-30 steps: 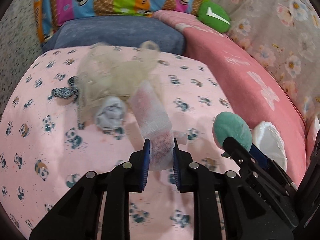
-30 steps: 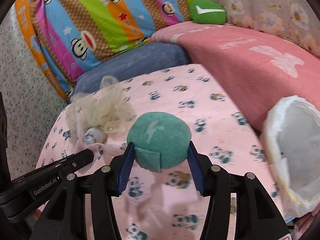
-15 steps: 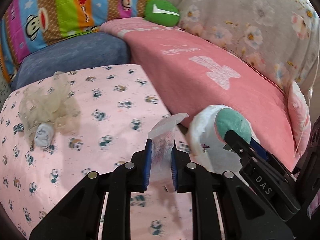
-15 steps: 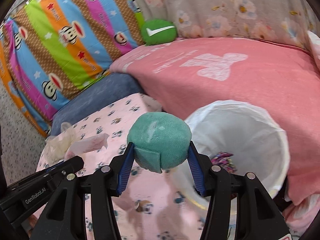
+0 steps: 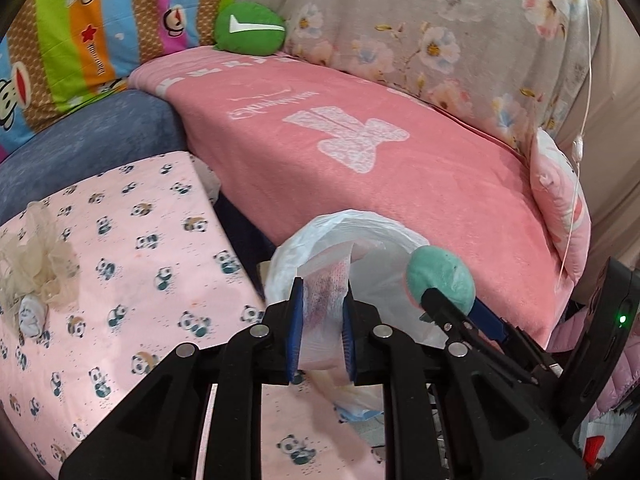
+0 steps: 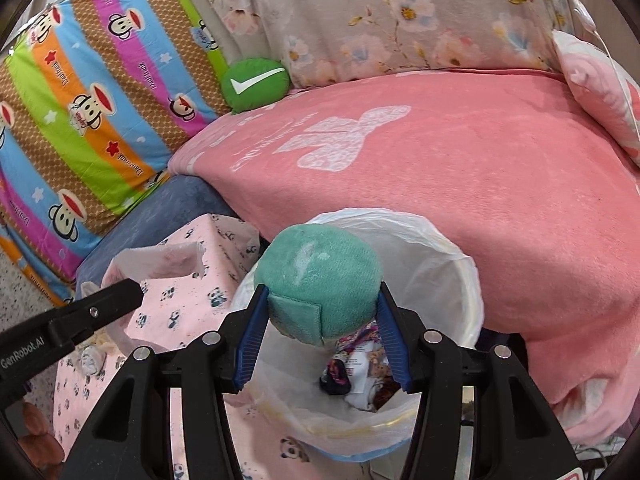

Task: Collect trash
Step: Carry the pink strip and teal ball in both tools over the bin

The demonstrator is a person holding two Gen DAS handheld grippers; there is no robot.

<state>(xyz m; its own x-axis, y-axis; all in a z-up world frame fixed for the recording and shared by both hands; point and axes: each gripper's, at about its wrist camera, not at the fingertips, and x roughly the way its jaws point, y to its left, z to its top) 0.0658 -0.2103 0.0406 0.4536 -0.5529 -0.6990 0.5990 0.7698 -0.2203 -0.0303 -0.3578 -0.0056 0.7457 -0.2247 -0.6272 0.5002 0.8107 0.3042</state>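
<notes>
Here, two pieces of trash are held above a white-lined trash bin [image 6: 448, 280] that stands against the corner of the panda-print sheet [image 5: 132, 264], in front of the pink blanket [image 6: 460, 184]. The teal cloth ball [image 6: 320, 280] sits between the blue pads of the right gripper [image 6: 320, 344], clenched on both sides, directly over the bin's open mouth. Inside the bin, some crumpled wrappers [image 6: 356, 368] lie at the bottom. The left gripper [image 5: 320, 328] is closed on a thin translucent plastic wrapper [image 5: 324, 300] with reddish marks; from the left wrist view the wrapper rises just before the near rim of the bin liner, and from the right wrist view it hangs to the left of the bin, over the sheet's corner. Farther left on the sheet lies a crumpled beige mesh bundle [image 5: 36, 264], with a small pale wad [image 5: 30, 316] touching its lower edge. Behind everything stand a striped monkey-print cushion [image 6: 88, 92], a round green pillow [image 6: 256, 84] with a white tick, and a grey floral cover [image 5: 432, 32].
</notes>
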